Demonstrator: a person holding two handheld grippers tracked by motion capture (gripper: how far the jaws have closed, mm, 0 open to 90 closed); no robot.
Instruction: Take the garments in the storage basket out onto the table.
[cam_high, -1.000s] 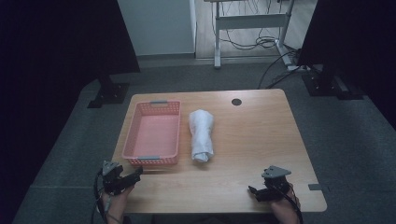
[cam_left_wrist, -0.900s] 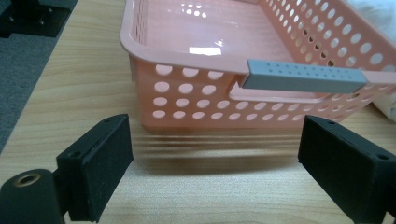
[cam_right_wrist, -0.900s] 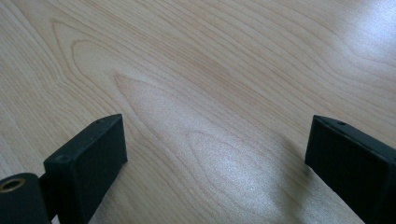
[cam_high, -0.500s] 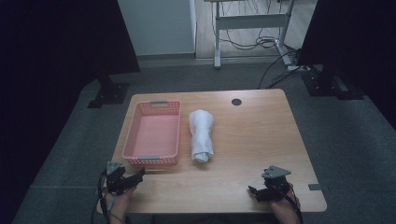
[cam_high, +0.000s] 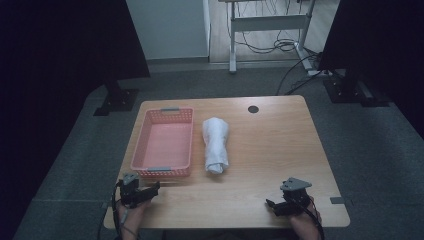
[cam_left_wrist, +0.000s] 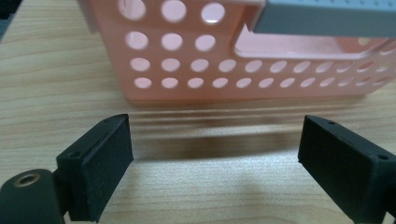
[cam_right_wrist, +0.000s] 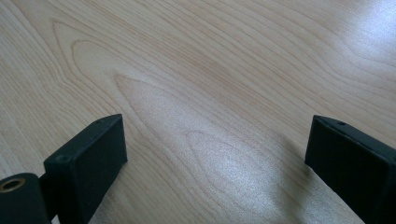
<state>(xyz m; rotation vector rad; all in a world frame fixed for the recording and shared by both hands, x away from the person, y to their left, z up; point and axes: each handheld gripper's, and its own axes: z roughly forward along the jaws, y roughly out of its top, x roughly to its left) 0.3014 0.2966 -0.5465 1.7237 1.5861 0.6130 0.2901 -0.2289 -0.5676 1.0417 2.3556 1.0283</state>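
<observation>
Wooden table (cam_high: 260, 150), pink basket (cam_high: 162, 145) just ahead of open, empty left gripper (cam_high: 150, 190)

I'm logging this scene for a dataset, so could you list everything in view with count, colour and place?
Perforated plastic basket: one, pink with grey handles, left half of the table, nothing in it.
Rolled cloth towel: one, white, just right of the basket, lying lengthwise.
Wooden table: one, light wood, centre of the high view.
Round cable hole: one, dark, far edge of the table.
Left tool: one, black, open, near edge in front of the basket.
Right tool: one, black, open, near right edge over bare wood.
</observation>
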